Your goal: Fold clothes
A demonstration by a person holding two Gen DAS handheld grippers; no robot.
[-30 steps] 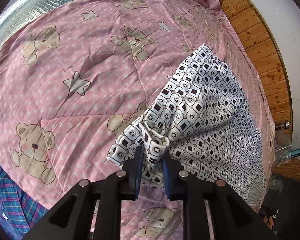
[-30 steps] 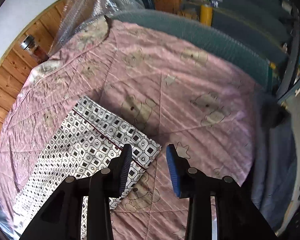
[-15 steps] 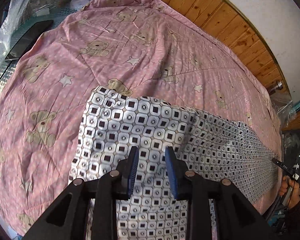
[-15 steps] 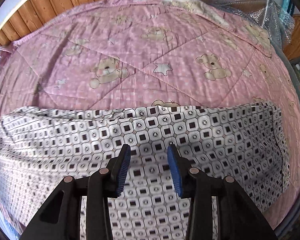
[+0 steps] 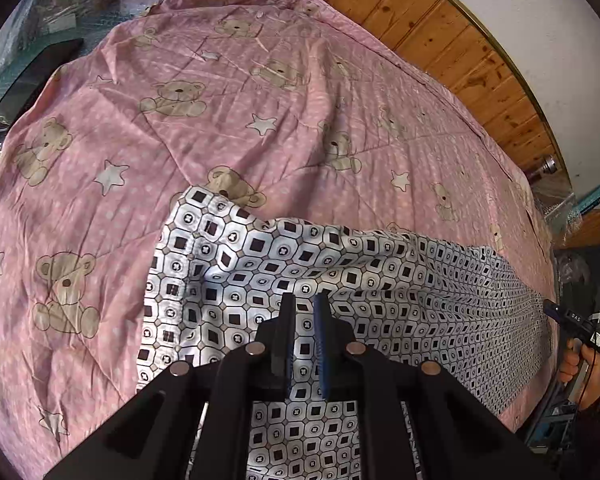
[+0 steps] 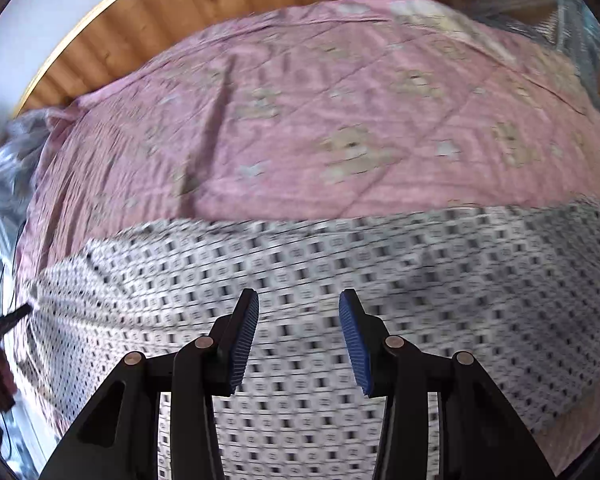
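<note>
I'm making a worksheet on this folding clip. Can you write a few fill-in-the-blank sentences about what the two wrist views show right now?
1. The black-and-white patterned garment lies on a ____ quilt printed with bears and stars.
2. The right gripper has its jaws ____.
3. The left gripper hovers over the ____.
4. The panelling behind the bed is made of ____.

Missing words: pink; open; garment; wood

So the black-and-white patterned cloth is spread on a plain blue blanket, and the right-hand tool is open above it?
Not quite: the blanket is pink, printed with teddy bears and stars, as the left wrist view shows. The patterned cloth does lie on it, and the right gripper is open above it.
</note>
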